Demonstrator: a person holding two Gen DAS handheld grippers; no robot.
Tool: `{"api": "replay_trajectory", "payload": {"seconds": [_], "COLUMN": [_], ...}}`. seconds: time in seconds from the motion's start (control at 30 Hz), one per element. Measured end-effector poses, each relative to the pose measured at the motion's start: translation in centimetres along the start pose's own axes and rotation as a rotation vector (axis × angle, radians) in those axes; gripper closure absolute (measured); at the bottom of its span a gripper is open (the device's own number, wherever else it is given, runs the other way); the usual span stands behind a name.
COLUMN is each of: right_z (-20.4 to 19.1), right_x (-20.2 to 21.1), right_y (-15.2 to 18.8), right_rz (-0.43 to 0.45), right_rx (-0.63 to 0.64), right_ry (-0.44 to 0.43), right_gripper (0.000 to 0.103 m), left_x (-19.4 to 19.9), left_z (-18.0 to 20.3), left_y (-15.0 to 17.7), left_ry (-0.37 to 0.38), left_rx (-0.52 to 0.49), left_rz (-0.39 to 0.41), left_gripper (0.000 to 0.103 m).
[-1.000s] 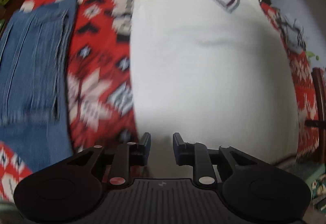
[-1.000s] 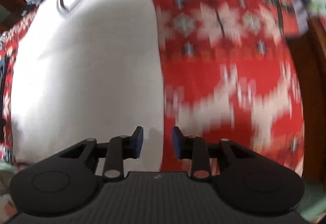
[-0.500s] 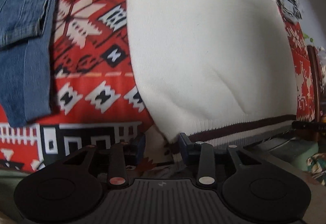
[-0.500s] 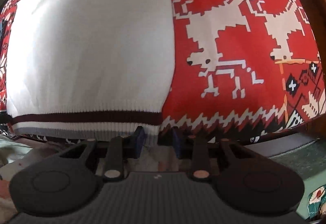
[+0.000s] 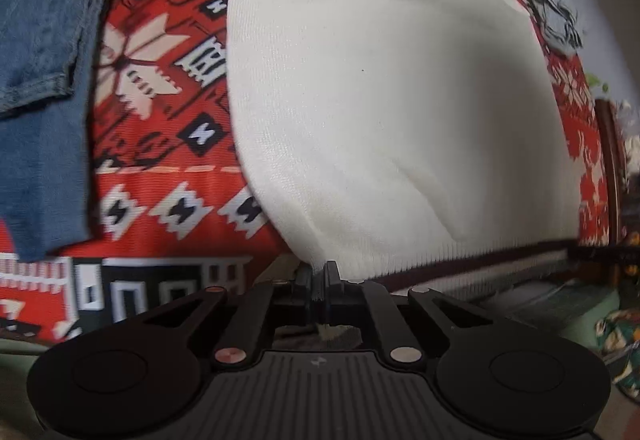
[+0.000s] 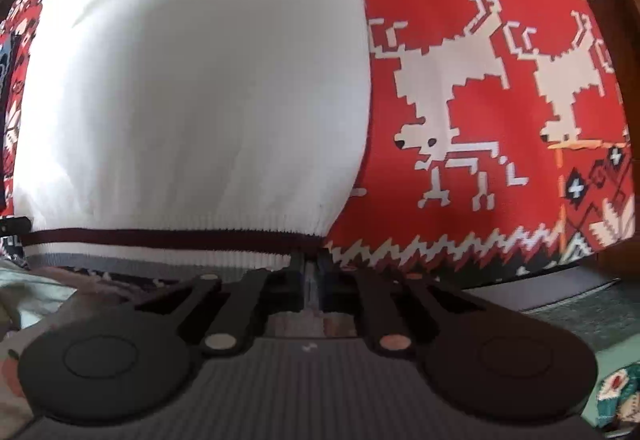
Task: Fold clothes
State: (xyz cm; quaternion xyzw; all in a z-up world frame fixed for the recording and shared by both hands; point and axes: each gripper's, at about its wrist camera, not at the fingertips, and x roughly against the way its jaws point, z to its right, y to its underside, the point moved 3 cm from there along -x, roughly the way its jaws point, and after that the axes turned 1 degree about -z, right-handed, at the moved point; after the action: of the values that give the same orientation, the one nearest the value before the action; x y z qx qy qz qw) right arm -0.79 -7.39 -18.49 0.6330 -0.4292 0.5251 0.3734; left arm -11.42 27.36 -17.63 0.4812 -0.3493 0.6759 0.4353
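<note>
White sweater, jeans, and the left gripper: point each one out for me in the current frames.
white sweater (image 5: 384,100): left wrist view, middle of the knit body.
jeans (image 5: 44,40): left wrist view, denim leg at left.
left gripper (image 5: 320,276): left wrist view, between the fingers closed on the sweater's hem corner.

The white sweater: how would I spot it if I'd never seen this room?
Find the red patterned blanket. The sweater lies flat on it, right of the jeans. It alone is plain white, with a dark stripe along its hem.
</note>
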Motion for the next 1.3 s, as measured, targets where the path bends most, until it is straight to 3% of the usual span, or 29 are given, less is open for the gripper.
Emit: {"api": "replay_trajectory", "payload": {"seconds": [0.17,0.43,0.5,0.57,0.6,0.7,0.73,0.83,0.9,1.07,1.1,1.17,1.2,1.23,1.3], "right_z": [1.0,1.1,1.1,1.2,1.3,1.5,1.5,0.6,-0.2,-2.5,-3.3,-5.2,-6.3,-7.0,-8.3], "right_x": [1.8,-1.1,-1.1,-0.9,-0.3,2.3,3.4,6.5,7.8,7.7,7.4,6.1,5.4,4.5,2.9], "right_y": [0.7,0.0,0.0,0.0,0.0,0.1,0.0,-1.5,-4.2,-10.8,-12.2,-14.7,-16.0,-17.2,-19.7], "right_rz": [-0.033,-0.073,-0.074,-0.074,-0.06,0.003,0.033,0.112,0.155,0.25,0.272,0.313,0.313,0.32,0.348], "right_rx": [-0.062,-0.056,-0.056,-0.059,-0.069,-0.081,-0.076,-0.03,-0.022,-0.01,0.014,0.052,0.066,0.063,0.051], "right_ry": [0.002,0.043,0.038,0.033,0.034,0.047,0.052,0.083,0.1,-0.001,-0.027,-0.035,-0.034,-0.024,-0.02], "right_gripper": [0.098,0.098,0.097,0.087,0.072,0.064,0.055,0.05,0.048,0.048,0.048,0.061,0.082,0.093,0.093], "left_x": [0.9,-2.7,-2.7,-2.0,-1.2,1.0,1.8,3.9,5.0,3.1,2.2,0.3,-0.6,-1.5,-3.4], "left_z": [-1.6,-1.2,-1.2,-1.8,-2.0,-1.9,-1.8,-1.4,-0.9,2.1,2.8,4.3,5.1,5.8,7.3], "left_y": [0.2,0.1,0.0,-0.1,-0.1,-0.3,-0.4,-1.6,-3.4,-10.0,-11.1,-13.4,-14.5,-15.6,-17.9], "left_ry": [-0.019,-0.029,-0.025,-0.02,-0.019,-0.02,-0.018,-0.031,-0.045,0.012,0.021,0.038,0.047,0.056,0.073], "left_rx": [0.018,0.016,0.022,0.021,0.013,-0.003,-0.001,-0.007,-0.02,-0.021,-0.021,-0.02,-0.019,-0.018,-0.017], "left_rz": [-0.04,-0.103,-0.101,-0.09,-0.077,-0.038,-0.027,0.03,0.085,0.205,0.219,0.247,0.261,0.275,0.303], "left_gripper": [0.097,0.097,0.092,0.089,0.087,0.075,0.074,0.074,0.072,0.074,0.083,0.096,0.097,0.097,0.097]}}
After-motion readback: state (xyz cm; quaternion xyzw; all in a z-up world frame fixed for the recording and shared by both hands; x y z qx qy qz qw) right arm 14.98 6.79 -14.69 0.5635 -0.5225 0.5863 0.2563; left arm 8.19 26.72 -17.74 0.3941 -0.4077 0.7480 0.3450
